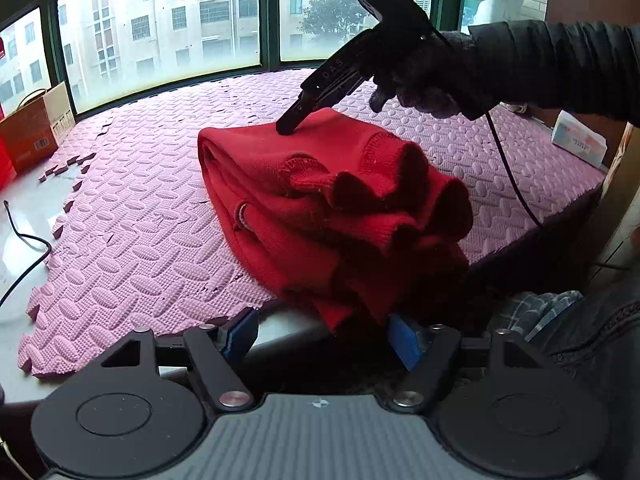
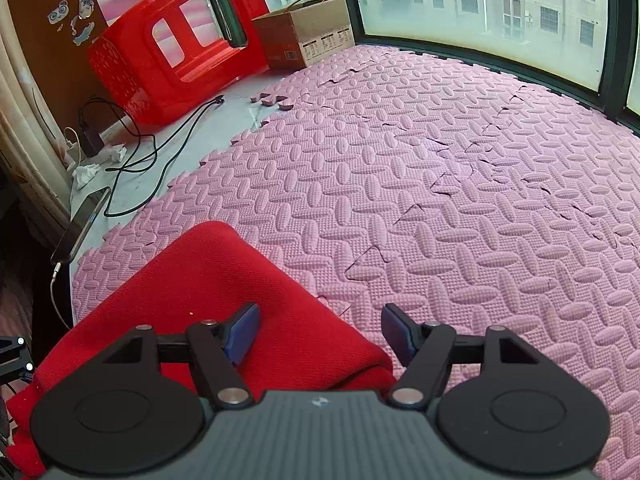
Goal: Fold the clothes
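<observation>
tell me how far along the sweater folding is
Mostly done: the red sweater lies in a folded bundle on the pink foam mat. In hand: the right gripper presses on its top, and the left gripper is open at its near edge. Left: tidying the bunched ribbed cuffs.

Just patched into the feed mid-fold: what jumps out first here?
The folded red sweater lies bunched on the pink foam mat, its near edge at the open left gripper. The right gripper, open in its own view, presses on the sweater's far edge. A red plastic stool lies tipped beyond the mat.
</observation>
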